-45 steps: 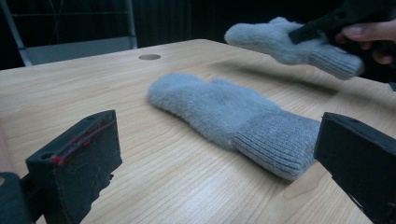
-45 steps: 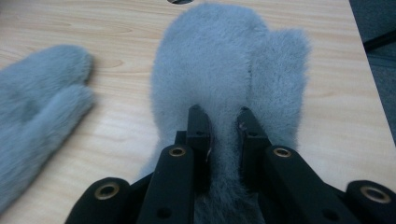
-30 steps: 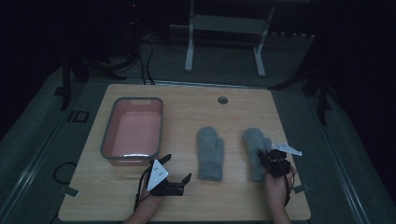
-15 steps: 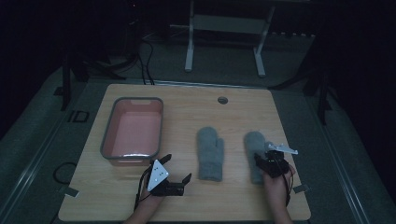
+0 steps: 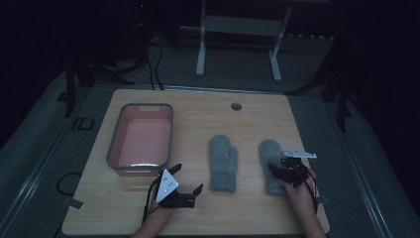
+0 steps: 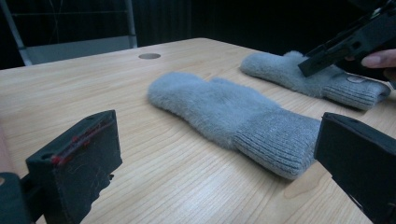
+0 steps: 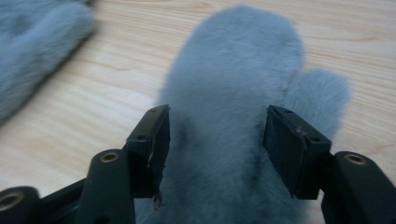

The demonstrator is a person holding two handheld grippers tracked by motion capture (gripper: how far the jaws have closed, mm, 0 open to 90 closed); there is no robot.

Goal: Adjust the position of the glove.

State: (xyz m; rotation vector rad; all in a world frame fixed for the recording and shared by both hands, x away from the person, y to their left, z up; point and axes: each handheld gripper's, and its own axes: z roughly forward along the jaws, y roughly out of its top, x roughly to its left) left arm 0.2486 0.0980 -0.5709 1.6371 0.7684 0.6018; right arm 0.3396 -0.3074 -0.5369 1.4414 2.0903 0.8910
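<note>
Mittens lay in a pair on the near right part of the wooden table (image 5: 198, 119), two grey fleecy ones, cuffs toward the person. Largest on the table was the single pink tub (image 5: 141, 139), grey-rimmed, at the left, well apart from both mittens. The left mitten (image 5: 223, 163) lay flat near the middle; the right mitten (image 5: 272, 163) lay just beside it toward the right edge, under the right gripper (image 5: 280, 171). That gripper's jaws had just been opening: they stood apart on either side of the mitten's body, one pad (image 7: 154, 135) near the pile, the other clear, not squeezing. The left gripper (image 5: 190, 183) rested on the table near the front, jaws wide apart and empty, aimed at the left mitten's ribbed cuff (image 6: 280, 140).

Judging by the thick nap, each mitten should be light, soft and limp, sagging when lifted, not fragile and hardly slippery. The ribbed cuff looked the firmest place to pinch; a grip across the fluffy middle might catch only the pile and slide off
</note>
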